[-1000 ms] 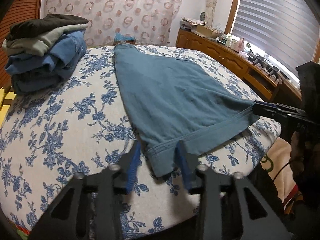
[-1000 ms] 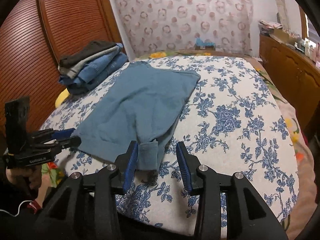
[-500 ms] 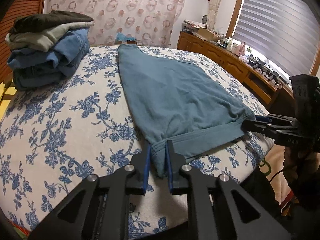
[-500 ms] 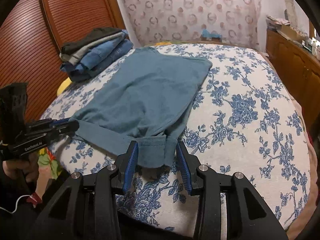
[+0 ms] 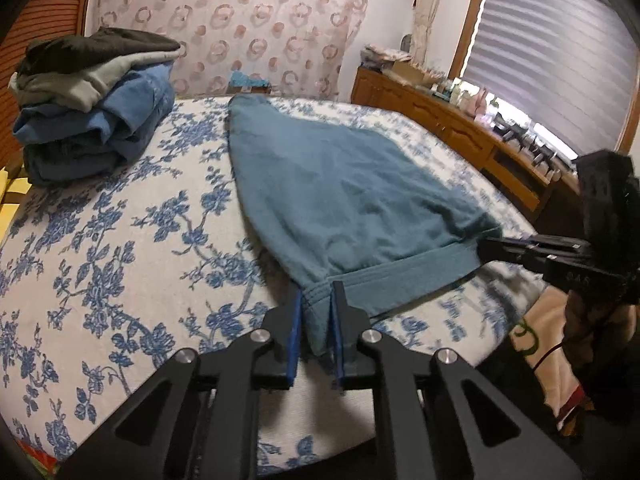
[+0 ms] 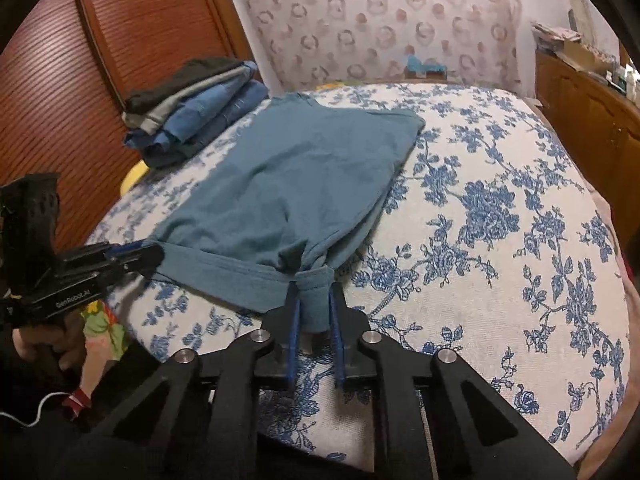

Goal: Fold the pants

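Teal pants (image 5: 340,192) lie flat on the floral bed, folded lengthwise, waistband towards me; they also show in the right wrist view (image 6: 288,184). My left gripper (image 5: 316,300) is shut on the left waistband corner. My right gripper (image 6: 314,300) is shut on the right waistband corner. Each gripper shows in the other's view, the right gripper (image 5: 486,246) at the right end of the band and the left gripper (image 6: 154,256) at the left end. The waistband is pulled taut and slightly lifted between them.
A stack of folded clothes (image 5: 92,100) sits at the bed's far left, also in the right wrist view (image 6: 192,108). A wooden dresser (image 5: 460,136) with clutter runs along the right. A wooden closet door (image 6: 80,80) stands left. The floral bedcover (image 6: 500,220) stretches to the right.
Both grippers have closed on the waistband corners; the left shut first, the right after. The waistband edge has gathered and lifted slightly at each grip.
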Demonstrator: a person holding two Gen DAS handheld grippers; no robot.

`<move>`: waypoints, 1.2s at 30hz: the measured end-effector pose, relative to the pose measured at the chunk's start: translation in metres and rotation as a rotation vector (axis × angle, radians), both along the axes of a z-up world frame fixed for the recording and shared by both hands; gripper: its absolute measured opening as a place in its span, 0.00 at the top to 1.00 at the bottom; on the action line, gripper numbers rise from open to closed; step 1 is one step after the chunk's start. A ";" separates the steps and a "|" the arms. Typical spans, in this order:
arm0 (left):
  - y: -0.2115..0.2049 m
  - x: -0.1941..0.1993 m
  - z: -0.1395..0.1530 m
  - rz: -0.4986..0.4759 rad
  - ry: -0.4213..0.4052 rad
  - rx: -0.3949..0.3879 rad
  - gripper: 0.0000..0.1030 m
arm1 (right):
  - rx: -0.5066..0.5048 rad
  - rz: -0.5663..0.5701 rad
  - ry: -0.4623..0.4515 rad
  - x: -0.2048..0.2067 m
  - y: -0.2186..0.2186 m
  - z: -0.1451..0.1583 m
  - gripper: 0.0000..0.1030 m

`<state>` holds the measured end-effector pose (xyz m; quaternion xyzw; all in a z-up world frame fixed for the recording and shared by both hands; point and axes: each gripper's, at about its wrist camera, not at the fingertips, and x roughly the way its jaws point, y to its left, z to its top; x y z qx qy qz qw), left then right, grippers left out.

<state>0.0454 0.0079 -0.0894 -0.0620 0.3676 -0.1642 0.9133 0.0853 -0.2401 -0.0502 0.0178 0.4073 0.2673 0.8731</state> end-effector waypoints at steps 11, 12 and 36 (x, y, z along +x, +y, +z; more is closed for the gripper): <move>-0.006 -0.016 0.059 -0.045 -0.121 -0.018 0.91 | 0.038 0.015 -0.095 -0.015 -0.001 0.041 0.91; -0.007 -0.017 0.063 -0.047 -0.129 -0.017 0.91 | 0.040 0.015 -0.106 -0.017 -0.002 0.046 0.91; -0.015 -0.056 0.127 -0.061 -0.283 -0.004 0.91 | 0.040 0.029 -0.235 -0.047 -0.010 0.106 0.91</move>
